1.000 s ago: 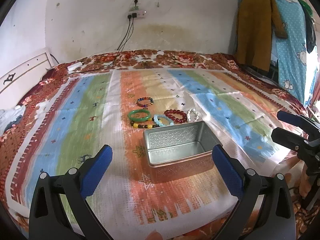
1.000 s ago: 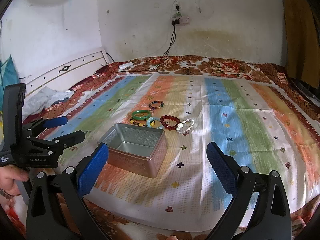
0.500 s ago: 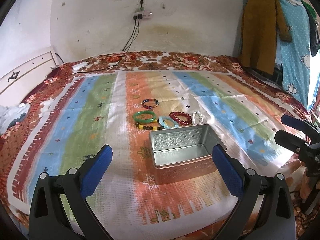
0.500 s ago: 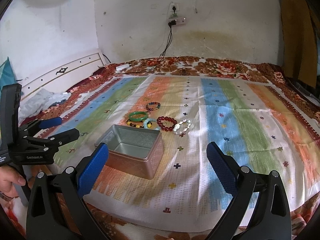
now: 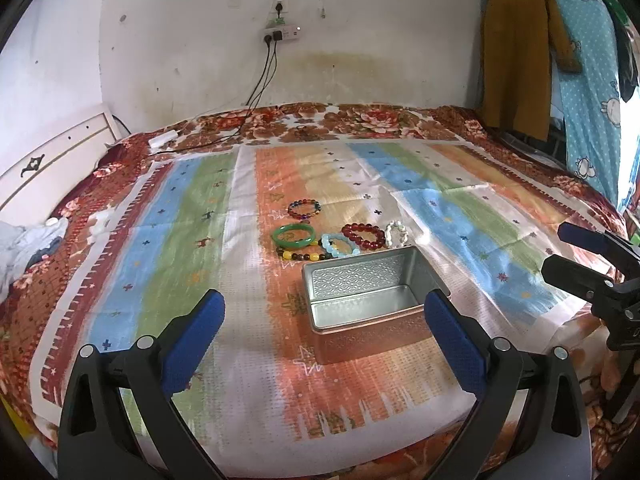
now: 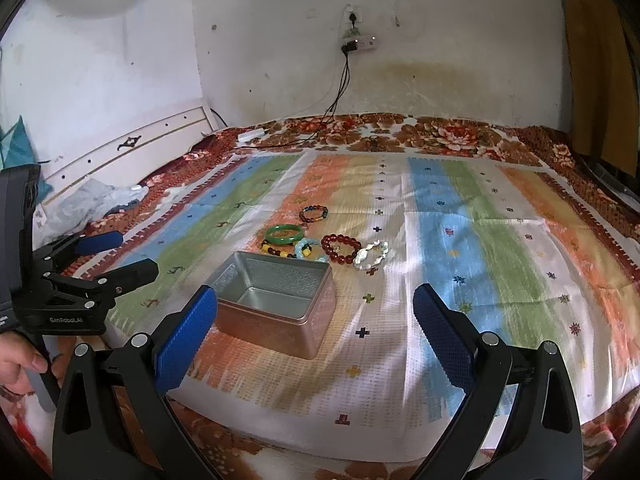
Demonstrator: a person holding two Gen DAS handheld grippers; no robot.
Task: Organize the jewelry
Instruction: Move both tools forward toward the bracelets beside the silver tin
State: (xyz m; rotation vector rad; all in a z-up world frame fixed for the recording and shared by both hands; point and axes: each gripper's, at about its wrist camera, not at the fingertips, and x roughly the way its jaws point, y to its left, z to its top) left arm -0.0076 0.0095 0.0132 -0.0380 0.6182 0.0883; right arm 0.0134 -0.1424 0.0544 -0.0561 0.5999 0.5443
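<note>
both the left hand-held gripper and the right hand-held gripper gape wide, empty. six bracelets lie just beyond the open metal tin on the bed. the green bangle looks rigid, slick: pinch its rim. the red bead bracelet looks floppy, light.

Both grippers hang over the near edge of the bed, holding nothing. The left gripper has its blue-padded fingers spread wide; the right gripper likewise. A hand grips the left gripper's handle
</note>
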